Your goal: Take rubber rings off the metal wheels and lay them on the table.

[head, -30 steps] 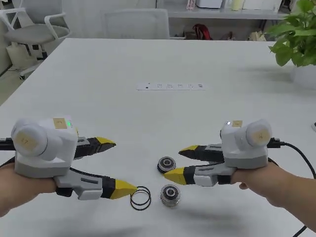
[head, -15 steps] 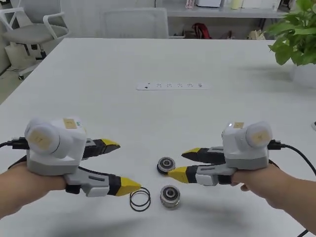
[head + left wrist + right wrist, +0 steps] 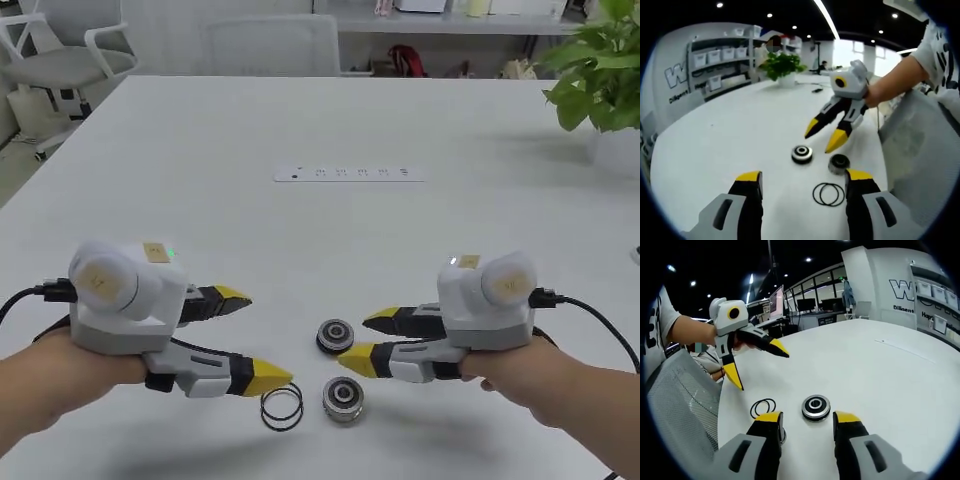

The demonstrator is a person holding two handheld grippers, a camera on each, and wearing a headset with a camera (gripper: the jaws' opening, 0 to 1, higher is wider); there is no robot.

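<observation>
**Black rings on the table, both grippers wide open**

Yellow tips everywhere you look! The left gripper (image 3: 262,338) hangs low over the white table (image 3: 300,240), jaws spread wide and holding nothing. Just beside its nearer yellow tip lie the rubber rings (image 3: 282,407): thin black loops, what looks like two of them overlapping, flat on the tabletop. In the left gripper view those rings (image 3: 829,194) sit close to the jaw on the right of the picture, not touching it.

Over to the other side: the right gripper (image 3: 357,338) points in toward the middle, jaws apart too and nothing between them. Its tips hover right by the two metal wheels. The far wheel (image 3: 336,335) lies flat just off the upper tip; the near wheel (image 3: 343,396) sits a little closer to the person, just beside the rings. The wheels are apart from each other, and neither gripper touches them. Whether either wheel has rubber on it is hard to make out from here.

From the right gripper view, one wheel (image 3: 816,407) lies just ahead of the gap between the open jaws, the other is half hidden behind the jaw on the left, and the rings lie near that jaw.

Farther back, a white power strip (image 3: 348,174) lies flat across the table, well apart from the action, and a green plant (image 3: 600,60) stands at the far right corner.
</observation>
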